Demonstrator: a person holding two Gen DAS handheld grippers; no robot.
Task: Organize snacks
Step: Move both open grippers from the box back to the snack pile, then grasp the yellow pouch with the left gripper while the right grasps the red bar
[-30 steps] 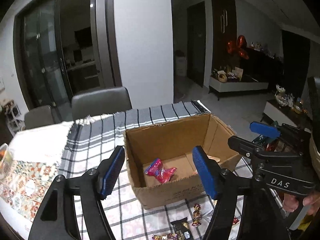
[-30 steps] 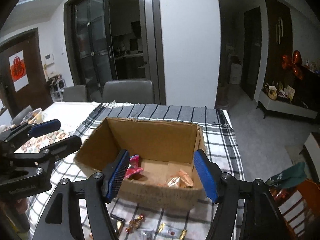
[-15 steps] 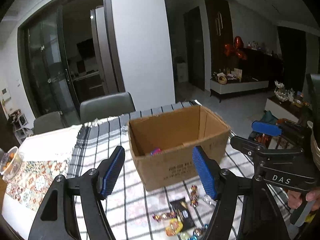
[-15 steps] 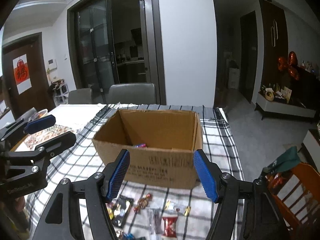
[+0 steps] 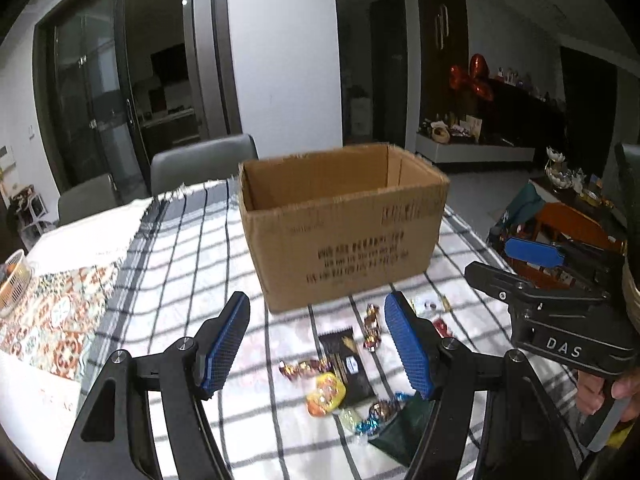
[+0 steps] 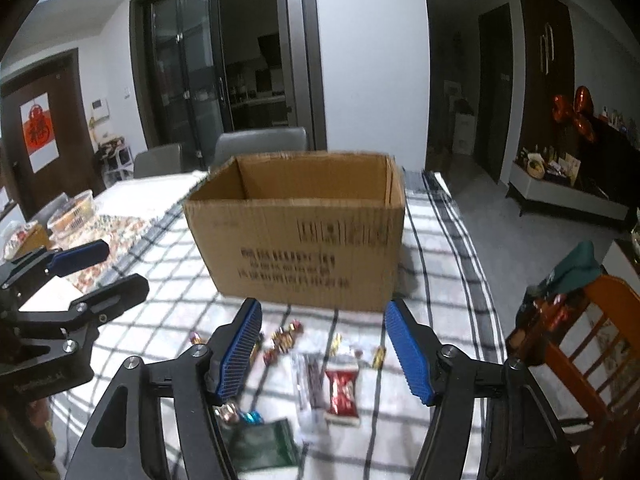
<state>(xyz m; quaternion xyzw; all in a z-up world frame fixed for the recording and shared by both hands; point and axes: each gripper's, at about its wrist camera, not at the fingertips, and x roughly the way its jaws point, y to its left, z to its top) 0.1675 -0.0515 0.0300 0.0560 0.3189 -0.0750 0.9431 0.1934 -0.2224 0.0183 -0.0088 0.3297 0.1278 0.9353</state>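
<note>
An open cardboard box (image 5: 344, 236) (image 6: 300, 236) stands on the checked tablecloth (image 5: 188, 264); its inside is hidden from here. In front of it lie several loose snacks: a black packet (image 5: 348, 364), an orange sweet (image 5: 325, 394), a dark green packet (image 6: 260, 444), a red packet (image 6: 342, 398) and a clear-wrapped bar (image 6: 309, 392). My left gripper (image 5: 318, 346) hangs open above the black packet, nothing between its blue pads. My right gripper (image 6: 324, 350) hovers over the red packet; its jaws are closing with nothing gripped. Each gripper shows in the other's view, the right gripper (image 5: 532, 258) and the left gripper (image 6: 76, 260).
Grey chairs (image 5: 200, 164) stand behind the table. A patterned mat (image 5: 52, 316) and a small basket (image 5: 12, 280) lie at the left. A wooden chair (image 6: 588, 344) with a green cloth stands at the table's right edge. A hand (image 5: 608, 392) holds the right gripper's handle.
Both grippers have pulled back from above the box and sunk lower. The box inside has dropped out of sight and the snacks in front of it have come into view.
</note>
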